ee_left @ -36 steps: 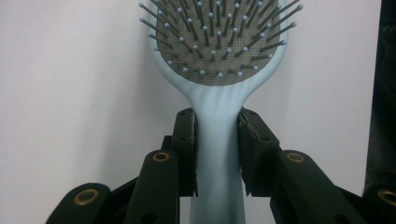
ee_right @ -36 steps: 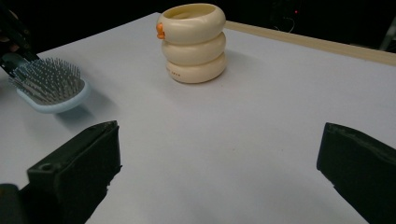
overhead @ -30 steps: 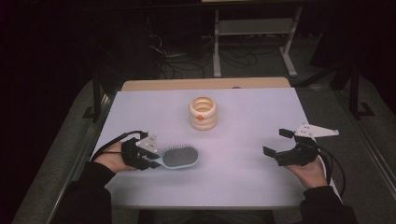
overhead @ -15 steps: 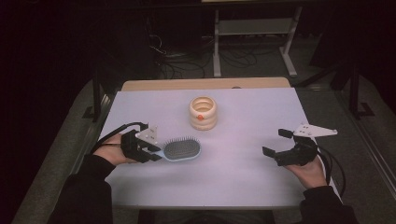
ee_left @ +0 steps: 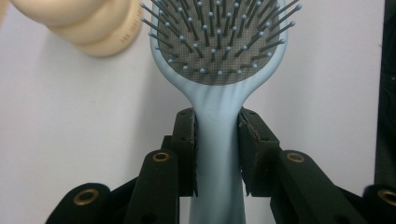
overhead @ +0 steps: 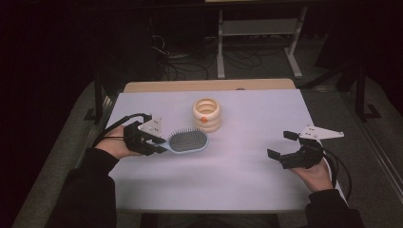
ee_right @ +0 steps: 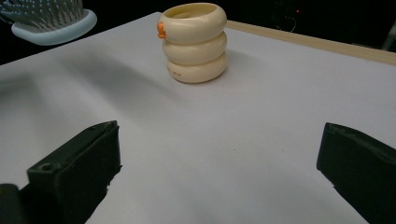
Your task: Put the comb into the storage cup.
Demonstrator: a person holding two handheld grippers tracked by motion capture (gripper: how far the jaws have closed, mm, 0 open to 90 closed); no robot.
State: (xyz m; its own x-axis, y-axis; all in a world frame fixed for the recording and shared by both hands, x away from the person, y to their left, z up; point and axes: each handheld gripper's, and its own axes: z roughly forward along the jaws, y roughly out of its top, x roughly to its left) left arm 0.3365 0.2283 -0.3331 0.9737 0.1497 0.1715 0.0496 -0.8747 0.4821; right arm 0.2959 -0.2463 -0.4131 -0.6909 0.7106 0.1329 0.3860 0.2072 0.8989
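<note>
High view: white table [overhead: 237, 180] fills the middle of the frame. Left gripper [overhead: 159, 142] sits at left of centre, jaws clamped on the handle of a pale blue hairbrush [overhead: 188, 141]. The brush head points toward frame right, bristles up, and lies just below and left of a cream ringed holder [overhead: 206, 114] standing upright at upper centre. I cannot tell from here whether brush and holder touch. Right gripper [overhead: 281, 148] is at lower right, well apart from both, jaws spread with nothing between them.

Left gripper view: the two black jaws rise from the bottom edge and press on both sides of the hairbrush handle [ee_left: 218, 154] at centre frame. The bristled head takes the upper centre. The holder [ee_left: 79, 23] shows in the upper left corner, just beside the brush head.

Right gripper view: jaws stand wide apart at lower left and lower right, with bare table [ee_right: 224, 140] between them. The holder [ee_right: 194, 44] stands upright at upper centre, an orange spot on its top ring. The brush head [ee_right: 51, 21] shows in the upper left corner.
</note>
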